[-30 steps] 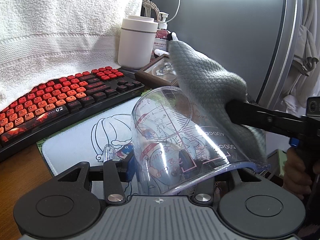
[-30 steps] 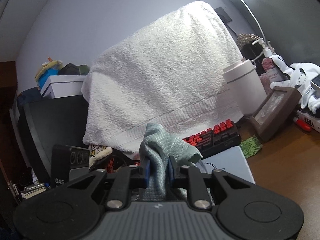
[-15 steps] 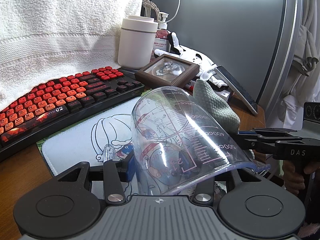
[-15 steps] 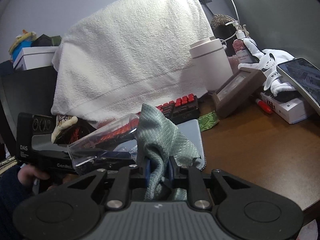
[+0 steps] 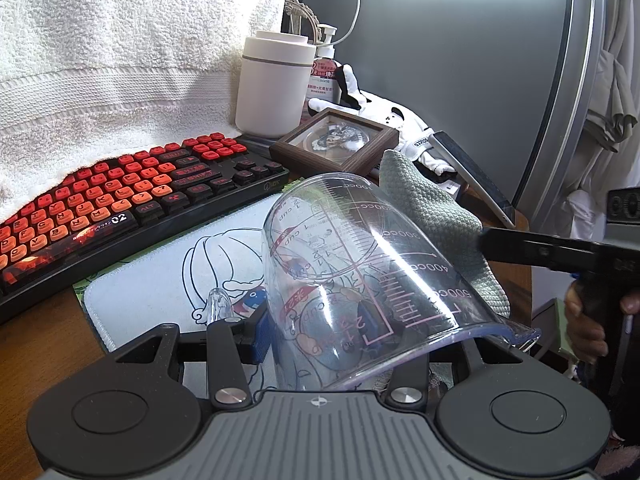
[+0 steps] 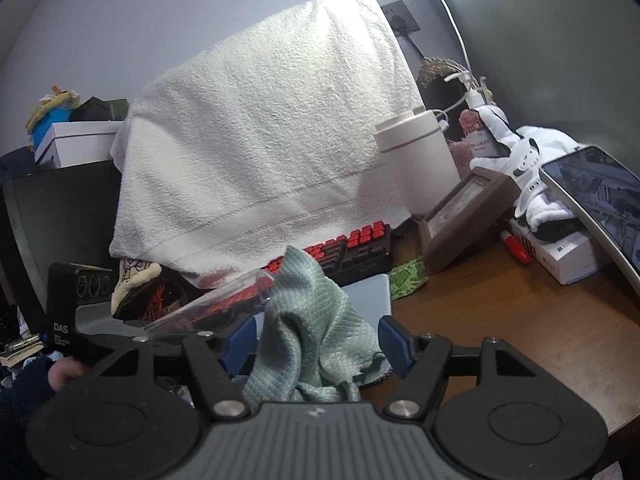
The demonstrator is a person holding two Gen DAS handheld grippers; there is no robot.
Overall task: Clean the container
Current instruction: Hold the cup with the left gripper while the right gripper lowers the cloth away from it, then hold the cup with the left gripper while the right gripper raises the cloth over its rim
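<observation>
Your left gripper [image 5: 344, 344] has its jaws clamped on the clear measuring cup [image 5: 360, 272], held tilted above the mouse pad [image 5: 168, 280] on the tabletop [image 6: 500, 320], base away from you, rim toward the camera. Your right gripper [image 6: 316, 344] has its jaws spread apart, the grey-green cloth [image 6: 312, 312] loose between them. The cloth lies against the cup's right wall, outside it; the right gripper is nearer.

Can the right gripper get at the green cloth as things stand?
Probably yes: the right gripper is open with the green cloth bunched between its fingers, nothing in between; the measuring cup sits just left.
</observation>
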